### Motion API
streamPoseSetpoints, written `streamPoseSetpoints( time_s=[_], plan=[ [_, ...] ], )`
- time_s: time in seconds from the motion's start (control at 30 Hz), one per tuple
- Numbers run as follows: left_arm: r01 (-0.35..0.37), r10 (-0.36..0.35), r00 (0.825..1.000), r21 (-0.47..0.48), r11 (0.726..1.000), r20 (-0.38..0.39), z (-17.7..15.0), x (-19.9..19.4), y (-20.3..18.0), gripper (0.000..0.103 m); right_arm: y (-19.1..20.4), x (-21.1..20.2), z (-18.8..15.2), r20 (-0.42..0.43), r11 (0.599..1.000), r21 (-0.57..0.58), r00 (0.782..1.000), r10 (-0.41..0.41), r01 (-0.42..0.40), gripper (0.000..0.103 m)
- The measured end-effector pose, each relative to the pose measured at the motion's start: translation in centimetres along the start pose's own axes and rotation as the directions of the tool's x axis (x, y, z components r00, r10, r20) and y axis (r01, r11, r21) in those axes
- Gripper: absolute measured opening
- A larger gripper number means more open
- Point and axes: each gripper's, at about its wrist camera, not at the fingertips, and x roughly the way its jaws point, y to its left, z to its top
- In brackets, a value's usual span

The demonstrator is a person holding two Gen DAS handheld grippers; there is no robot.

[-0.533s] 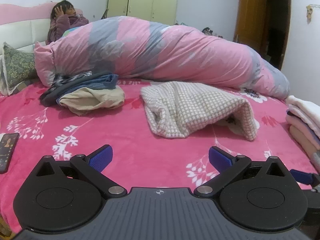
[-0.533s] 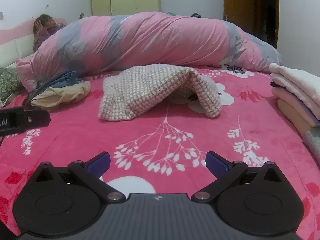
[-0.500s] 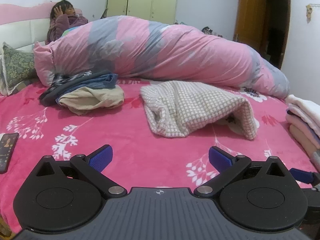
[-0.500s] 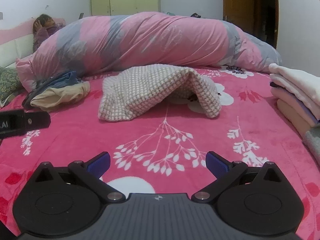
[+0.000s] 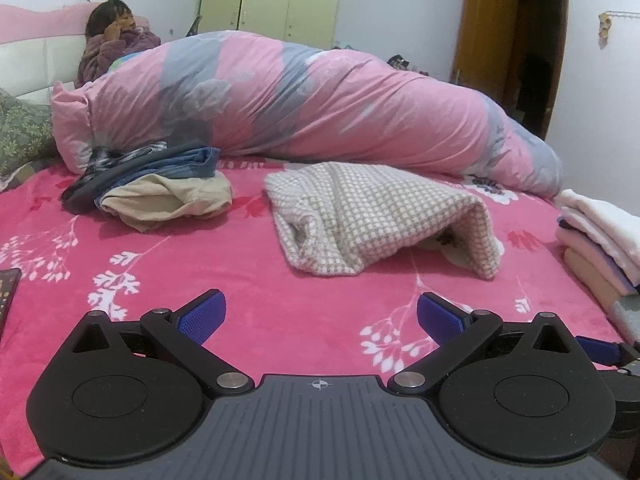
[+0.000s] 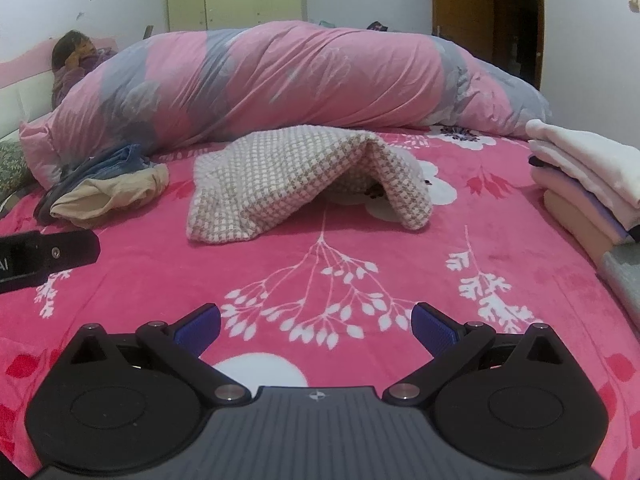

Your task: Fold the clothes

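The bed (image 6: 168, 280) is covered in plush, matt pink fleece, while the checked garment (image 5: 380, 216) near its middle is a thick, nubbly woven cloth and the rolled duvet (image 5: 320, 100) along its far edge is a smooth, finely creased cotton with a faint sheen. At the left side, coarse blue denim (image 5: 188, 160) lies on soft beige cloth (image 5: 168, 200), and the folded stack (image 6: 580, 176) at the right edge looks soft and matt. The left gripper (image 5: 320, 316) and right gripper (image 6: 316, 326) are matt black plastic with ribbed grey housings, shiny metal pivot pins and blue dimpled rubbery pads (image 6: 198, 328); the door (image 5: 484, 44) is glossy brown wood.
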Motion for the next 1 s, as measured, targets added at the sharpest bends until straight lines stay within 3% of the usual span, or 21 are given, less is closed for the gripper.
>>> streamPoseSetpoints(
  time_s=[0.17,0.4,0.73,1.0],
  plan=[
    [-0.034,0.034,0.998,0.014,0.999,-0.045,-0.2,0.6,-0.2,0.103,-0.1,0.0,0.0,-0.014,1.0,0.026,1.0,0.004,-0.004,0.103],
    [-0.062,0.056,0.993,-0.056,0.997,-0.104,-0.2,1.0,0.7,0.103,-0.3,0.3,0.1,-0.032,0.998,0.053,0.999,-0.02,0.022,0.103],
    [-0.094,0.091,0.992,-0.032,0.995,-0.09,-0.2,0.9,0.1,0.103,-0.2,-0.1,0.6,-0.011,0.998,0.03,0.998,-0.054,0.054,0.103],
    [-0.08,0.077,0.993,-0.027,0.996,-0.092,-0.2,1.1,0.0,0.103,-0.2,-0.1,0.6,-0.01,0.998,0.024,0.998,-0.056,0.056,0.103]
  ],
)
